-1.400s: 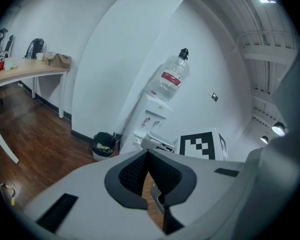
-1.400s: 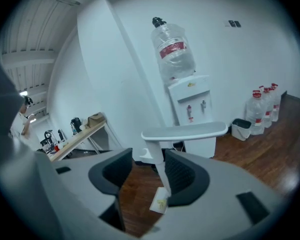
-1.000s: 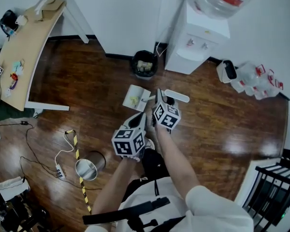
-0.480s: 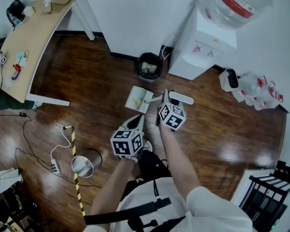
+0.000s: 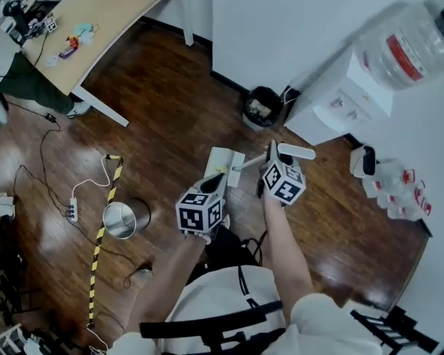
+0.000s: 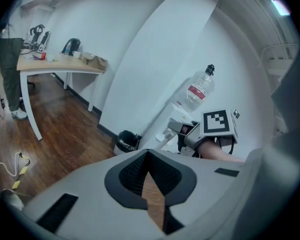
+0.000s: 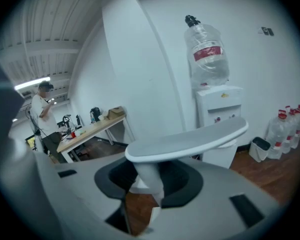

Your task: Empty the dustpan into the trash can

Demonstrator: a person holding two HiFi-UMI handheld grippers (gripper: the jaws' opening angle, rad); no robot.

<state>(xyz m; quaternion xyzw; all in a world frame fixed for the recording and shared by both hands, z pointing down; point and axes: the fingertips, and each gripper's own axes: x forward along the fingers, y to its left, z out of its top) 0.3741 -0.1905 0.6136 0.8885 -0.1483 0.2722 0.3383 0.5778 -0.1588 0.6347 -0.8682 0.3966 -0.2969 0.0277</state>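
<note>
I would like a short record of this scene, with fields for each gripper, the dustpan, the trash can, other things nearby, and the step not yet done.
left gripper: shut, nothing between its jaws
right gripper: jaws have just been closing; now shut on the dustpan handle
dustpan: white, in front of the person, short of the trash can, not over it
trash can: black, by the wall beside the water dispenser, pale rubbish inside
metal bucket: on the floor at the person's left
not yet done: emptying the dustpan
</note>
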